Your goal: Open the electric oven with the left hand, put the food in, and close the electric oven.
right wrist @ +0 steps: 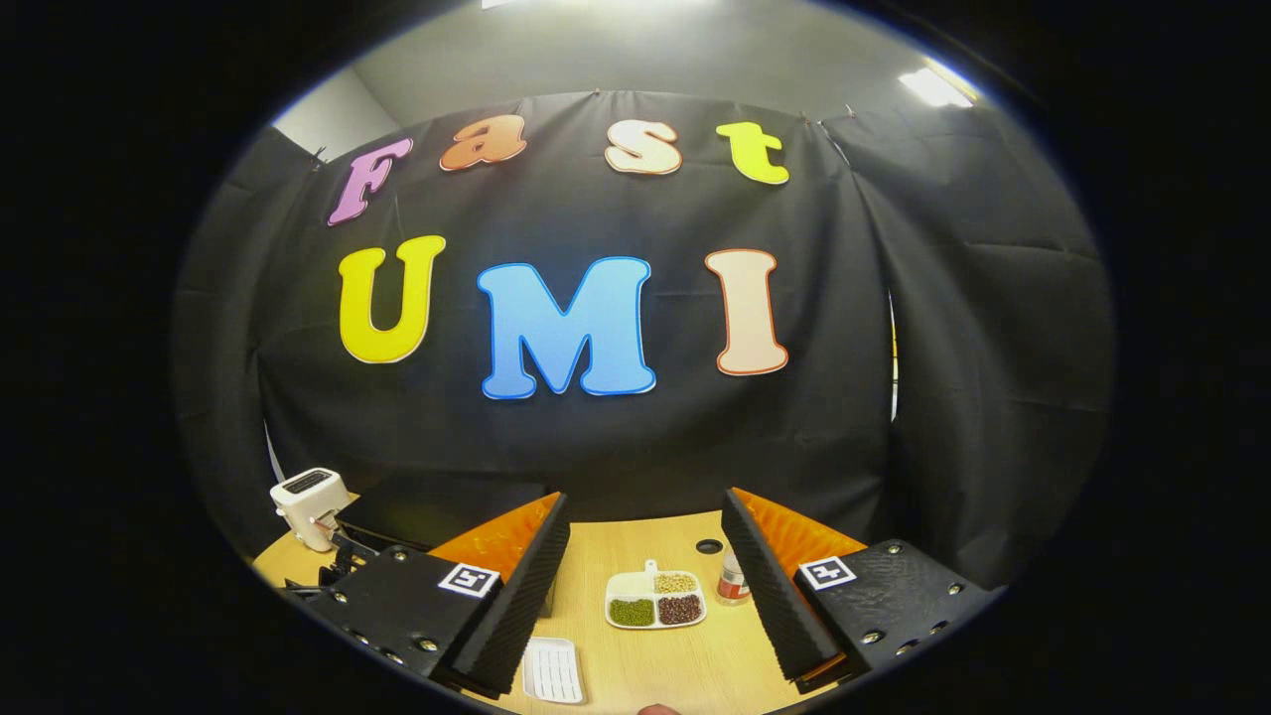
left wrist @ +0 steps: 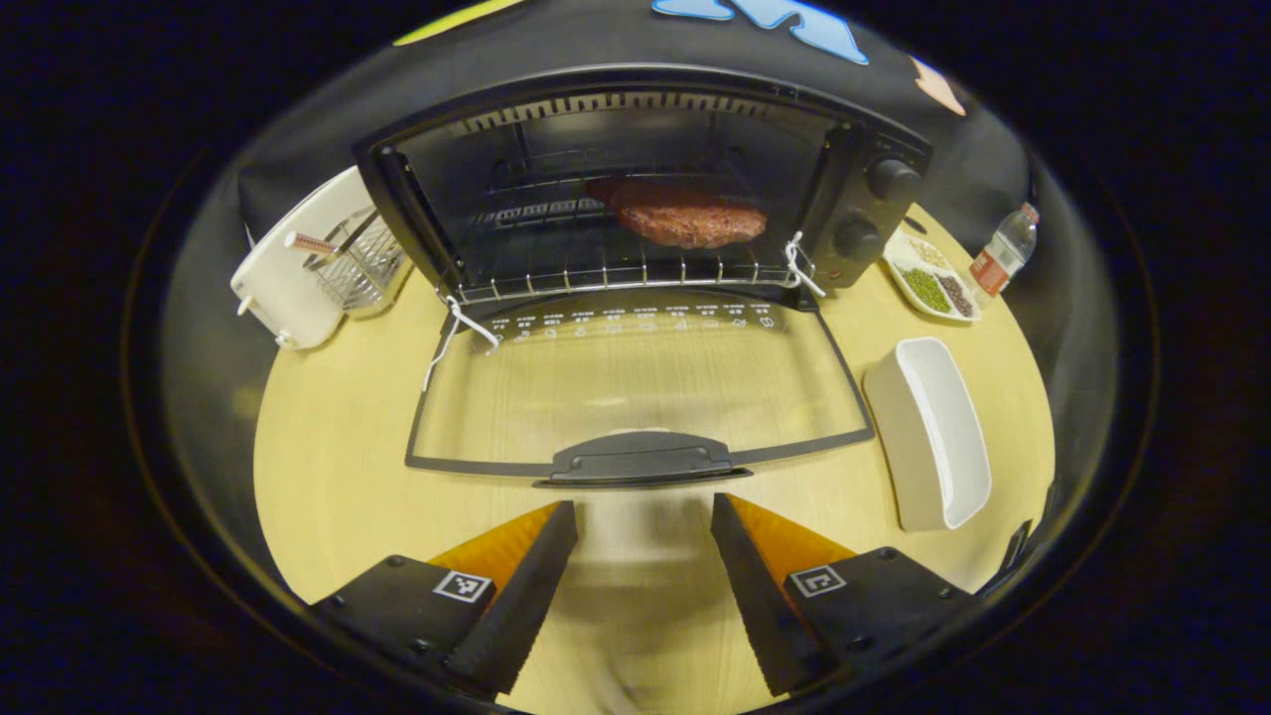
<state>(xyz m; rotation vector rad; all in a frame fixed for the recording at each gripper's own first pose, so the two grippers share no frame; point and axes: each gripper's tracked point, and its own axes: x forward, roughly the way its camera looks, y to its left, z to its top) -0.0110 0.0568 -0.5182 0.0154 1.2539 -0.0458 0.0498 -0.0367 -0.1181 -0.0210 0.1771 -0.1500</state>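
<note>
Your left gripper [left wrist: 643,536] is spread wide and holds nothing. Just ahead of its tips lies the oven door [left wrist: 635,392], flat open. Past it, the meat [left wrist: 680,212] sits on the rack inside the oven [left wrist: 874,189]. Your right gripper [right wrist: 645,556] is spread too, empty, above the table [right wrist: 685,665].

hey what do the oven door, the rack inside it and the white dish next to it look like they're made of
Oven door: clear glass, it seems, since the wooden table shows through it, with a dark matte frame and handle, probably plastic.
Rack: thin shiny wire, likely chromed or stainless steel.
White dish: smooth and glossy, probably glazed ceramic, though it could be plastic.
</note>
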